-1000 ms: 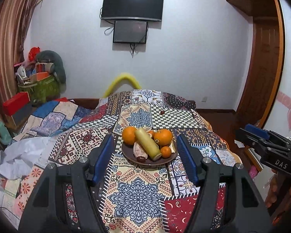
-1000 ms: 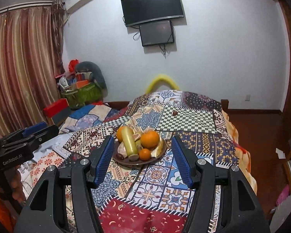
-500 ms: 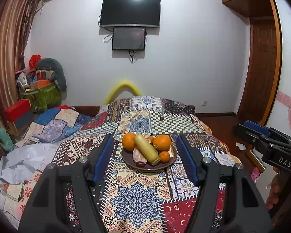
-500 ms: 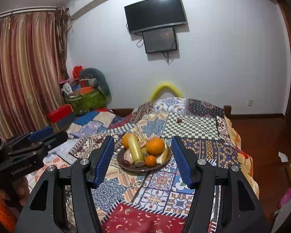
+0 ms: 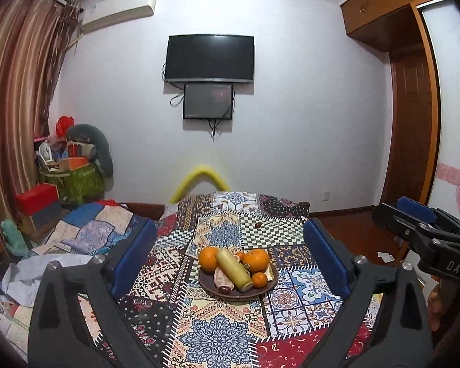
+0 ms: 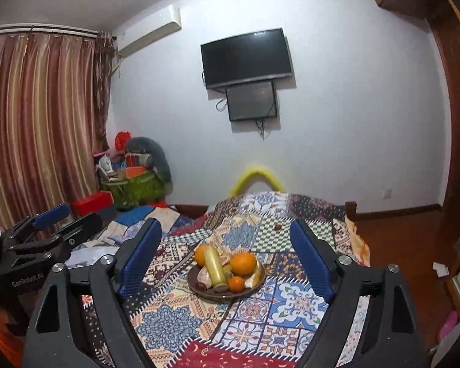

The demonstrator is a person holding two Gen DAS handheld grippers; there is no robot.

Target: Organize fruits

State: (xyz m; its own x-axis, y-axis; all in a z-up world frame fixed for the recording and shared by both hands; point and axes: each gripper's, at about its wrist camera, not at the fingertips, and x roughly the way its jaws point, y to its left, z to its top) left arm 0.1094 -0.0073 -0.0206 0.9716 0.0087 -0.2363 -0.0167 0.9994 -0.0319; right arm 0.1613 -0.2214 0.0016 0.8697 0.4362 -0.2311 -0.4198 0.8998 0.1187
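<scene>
At the far left of the room hang striped reddish-brown curtains (image 6: 36, 116), and beside them stands a green fabric basket (image 5: 76, 181) stuffed with boxes and soft things, a red box (image 5: 36, 197) in front of it. The left claw (image 5: 230, 260) has black arms and blue pads; its jaws have just been opening and now stand wide apart with nothing between them, well short of the fruit. The bed carries a colourful patchwork quilt (image 5: 217, 331), and on it, about mid-bed, sits a round dark brown plate (image 5: 211, 289). On the plate, from left to right, lie a large orange (image 5: 208, 257), a pale pinkish piece of fruit (image 5: 222, 277), a long yellow-green cylindrical fruit (image 5: 233, 265) lying across the middle, a second large orange (image 5: 256, 259) and a small tangerine (image 5: 259, 279). A small dark brown fruit (image 5: 258, 224) lies alone on the green checked patch farther up the bed. The right claw (image 6: 227, 260), of the same build, has likewise just been opening its jaws; they are spread and empty, framing the plate from a distance. On the wall above hangs a black flat screen (image 5: 210, 58). A brown wooden door (image 5: 411, 128) closes the right side.
</scene>
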